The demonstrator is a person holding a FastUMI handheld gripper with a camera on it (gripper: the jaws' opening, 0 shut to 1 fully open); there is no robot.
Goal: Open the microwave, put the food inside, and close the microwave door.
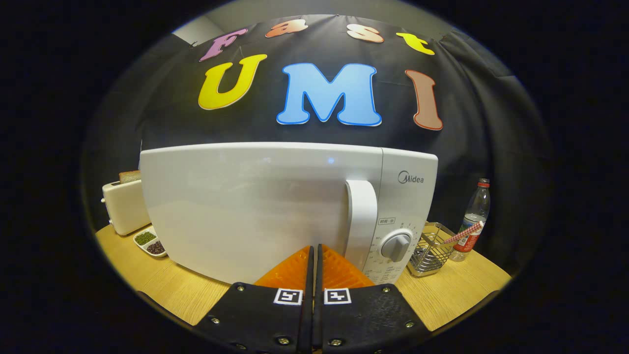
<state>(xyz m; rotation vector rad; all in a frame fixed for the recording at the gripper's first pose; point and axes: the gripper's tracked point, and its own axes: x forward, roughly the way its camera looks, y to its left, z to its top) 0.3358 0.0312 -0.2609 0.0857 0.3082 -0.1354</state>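
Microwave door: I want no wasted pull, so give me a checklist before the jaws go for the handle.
1. Microwave door closed, ready to open: ok.
2. Handle unobstructed, just ahead and a little right of the gripper: ok.
3. Jaws open enough to take the handle: not ok, they are shut with nothing between.
4. Wire basket and bottle stand apart from the door: ok.
5. Food ready to load: cannot tell.
6. Dial setting: cannot tell.

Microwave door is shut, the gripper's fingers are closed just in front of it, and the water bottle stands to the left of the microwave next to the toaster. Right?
Not quite. The gripper view shows the water bottle to the right of the microwave, beside the wire basket; the toaster is on the left. The door is shut, and the gripper is closed just before it.
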